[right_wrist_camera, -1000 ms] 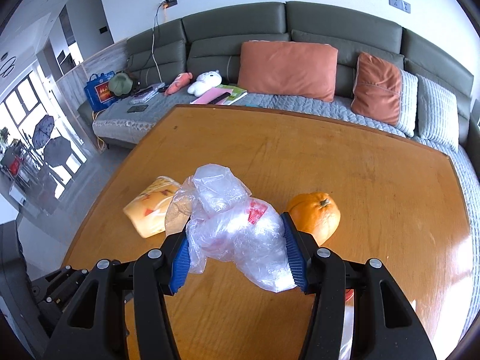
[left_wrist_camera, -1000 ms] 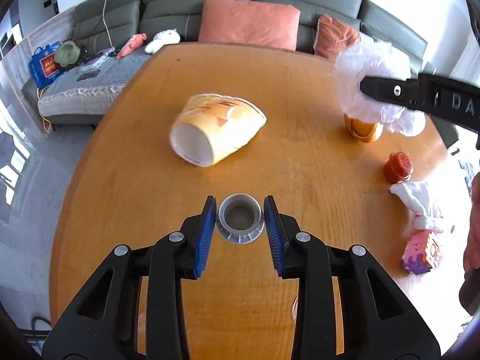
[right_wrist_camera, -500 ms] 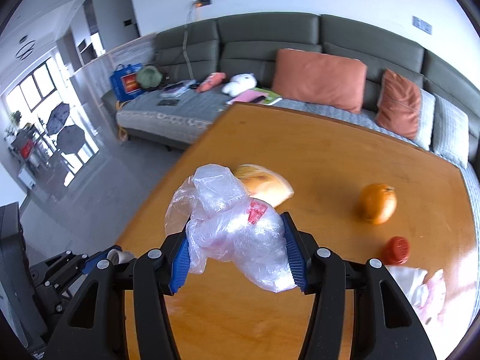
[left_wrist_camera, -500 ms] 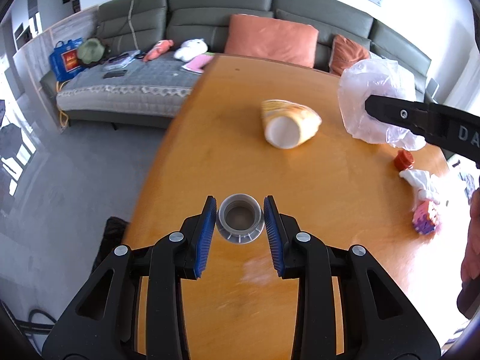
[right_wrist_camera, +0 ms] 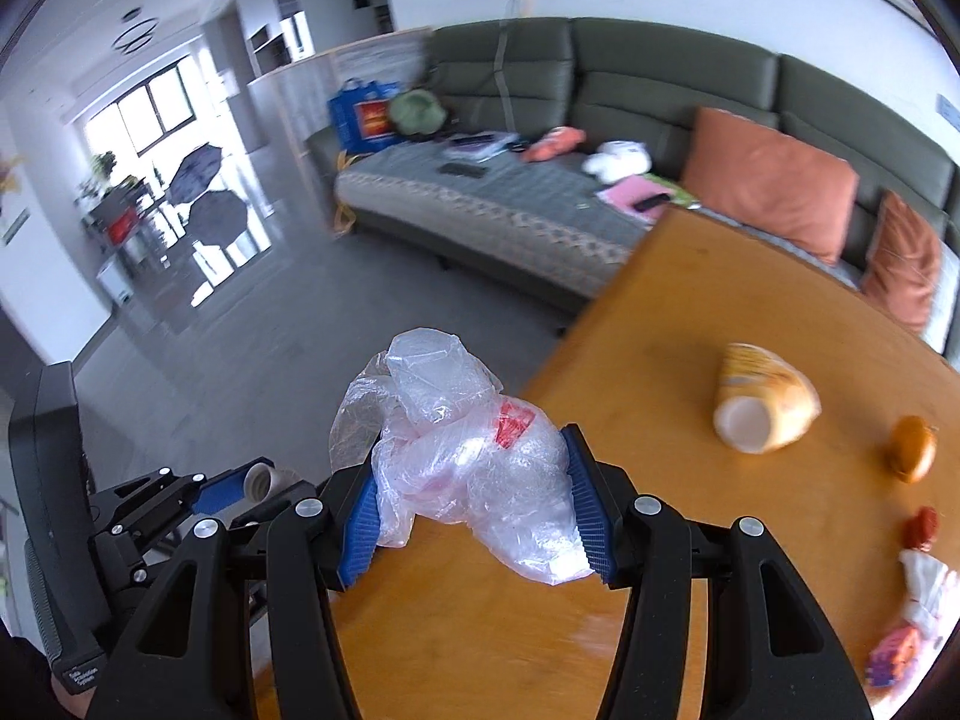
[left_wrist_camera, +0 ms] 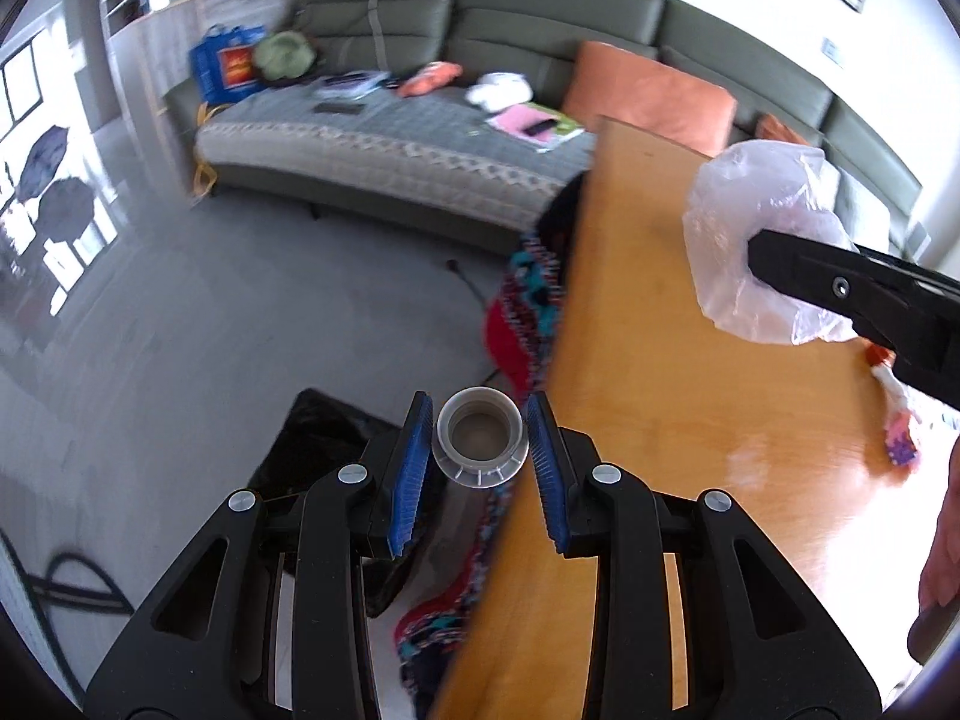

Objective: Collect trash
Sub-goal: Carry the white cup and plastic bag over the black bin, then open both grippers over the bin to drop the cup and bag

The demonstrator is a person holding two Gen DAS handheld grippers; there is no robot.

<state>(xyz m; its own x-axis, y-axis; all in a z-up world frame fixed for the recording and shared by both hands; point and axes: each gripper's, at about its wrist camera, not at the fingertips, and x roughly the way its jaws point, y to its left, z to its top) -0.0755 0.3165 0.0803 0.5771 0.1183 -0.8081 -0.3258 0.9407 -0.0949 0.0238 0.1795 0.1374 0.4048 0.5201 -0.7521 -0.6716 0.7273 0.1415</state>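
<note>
The left gripper (left_wrist_camera: 480,443) is clamped on a small grey plastic bottle neck (left_wrist_camera: 480,447), its blue pads pressing both sides of the ring. In the left wrist view it is held just past the left edge of the wooden table (left_wrist_camera: 690,420), above the grey floor (left_wrist_camera: 180,330). A black bag (left_wrist_camera: 327,429) lies on the floor beside that table edge, directly beyond the left gripper. A multicoloured cloth (left_wrist_camera: 528,312) hangs against the same edge.

The right gripper (right_wrist_camera: 474,510) is clamped on a crumpled clear plastic bag (right_wrist_camera: 462,456) with a red mark on it. It is held over the table's left edge.

On the table, well to the right of that edge, a yellow paper cup (right_wrist_camera: 762,405) lies on its side. An orange (right_wrist_camera: 912,449) lies just beyond the cup, farther from the edge. A red cap (right_wrist_camera: 923,527) and white tissue (right_wrist_camera: 924,588) lie near the table's right side. A grey sofa (right_wrist_camera: 600,96) stands behind the table.
</note>
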